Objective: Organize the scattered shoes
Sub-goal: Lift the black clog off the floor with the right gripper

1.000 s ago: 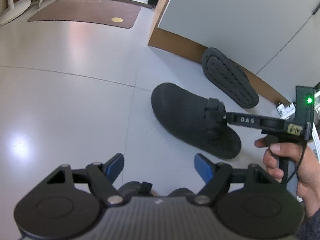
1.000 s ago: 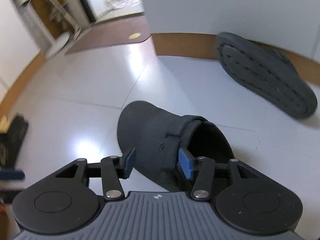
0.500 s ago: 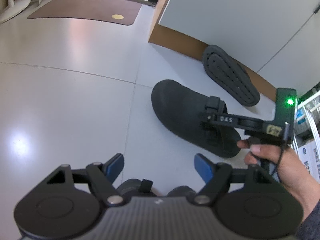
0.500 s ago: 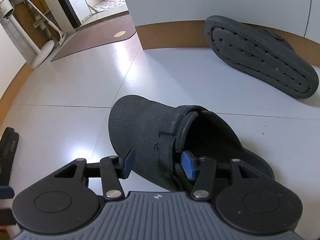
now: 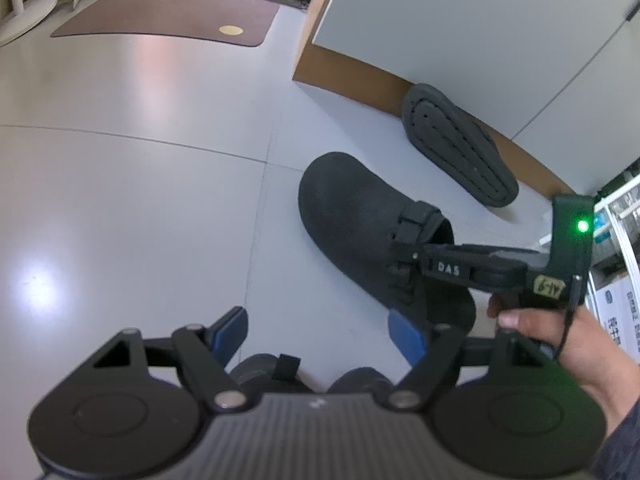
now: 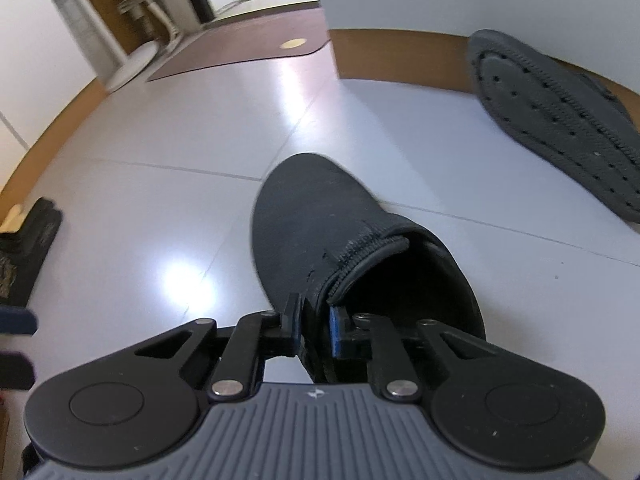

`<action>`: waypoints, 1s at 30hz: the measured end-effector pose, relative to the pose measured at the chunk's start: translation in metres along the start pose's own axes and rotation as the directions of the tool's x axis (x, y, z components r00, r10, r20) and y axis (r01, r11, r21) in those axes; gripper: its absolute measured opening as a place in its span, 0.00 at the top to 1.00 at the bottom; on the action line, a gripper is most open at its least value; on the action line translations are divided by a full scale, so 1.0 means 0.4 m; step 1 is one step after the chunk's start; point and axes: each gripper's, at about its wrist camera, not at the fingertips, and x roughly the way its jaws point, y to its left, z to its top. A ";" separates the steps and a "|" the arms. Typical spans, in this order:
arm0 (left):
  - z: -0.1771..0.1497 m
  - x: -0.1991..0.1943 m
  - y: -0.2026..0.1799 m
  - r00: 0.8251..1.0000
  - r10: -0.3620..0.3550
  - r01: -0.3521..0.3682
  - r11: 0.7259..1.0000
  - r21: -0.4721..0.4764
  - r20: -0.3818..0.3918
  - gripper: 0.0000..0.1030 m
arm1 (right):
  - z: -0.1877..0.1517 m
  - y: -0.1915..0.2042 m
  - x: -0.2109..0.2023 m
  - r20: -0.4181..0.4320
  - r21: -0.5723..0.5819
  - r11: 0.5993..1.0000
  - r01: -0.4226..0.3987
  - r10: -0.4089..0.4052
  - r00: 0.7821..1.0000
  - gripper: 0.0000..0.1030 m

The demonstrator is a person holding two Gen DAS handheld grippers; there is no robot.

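Gripper in the right hand, the right gripper [image 5: 404,254], is reaching in from the right edge of the left wrist view and meeting the collar of a black clog [image 5: 360,232] that is sitting upright on the pale floor [image 5: 140,160]. A second clog [image 5: 456,148] is leaning sole-out against the brown baseboard [image 5: 352,80], a little apart from the first. The left gripper [image 5: 318,336] is hovering above the floor with its jaws standing wide and nothing between them.

Moving to the right wrist view, the right gripper [image 6: 314,332] has just been closing and is now pinching the thin side wall of the clog [image 6: 320,220] at its opening, one pad outside, one inside. The leaning clog [image 6: 560,120] is lying off to the right.

The hold is looking narrow and off to one side of the clog, so lifting may be letting the heavier toe swing down and twist the soft wall out of the pads. Swinging it wide could also be knocking the leaning clog flat.
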 end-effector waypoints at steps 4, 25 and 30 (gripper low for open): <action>0.000 0.004 0.000 1.000 0.000 0.000 1.000 0.005 -0.004 0.23 | -0.023 0.018 -0.014 -0.025 -0.059 0.996 -0.061 0.060 0.998 0.87; 0.001 0.008 -0.005 1.000 -0.006 0.006 1.000 0.010 -0.003 0.23 | -0.023 -0.028 -0.129 -0.016 -0.019 0.999 -0.039 0.039 0.999 0.55; 0.002 0.005 0.008 1.000 -0.004 0.004 1.000 -0.006 0.002 0.23 | -0.049 -0.072 -0.153 -0.011 0.247 0.967 -0.059 0.063 0.998 0.55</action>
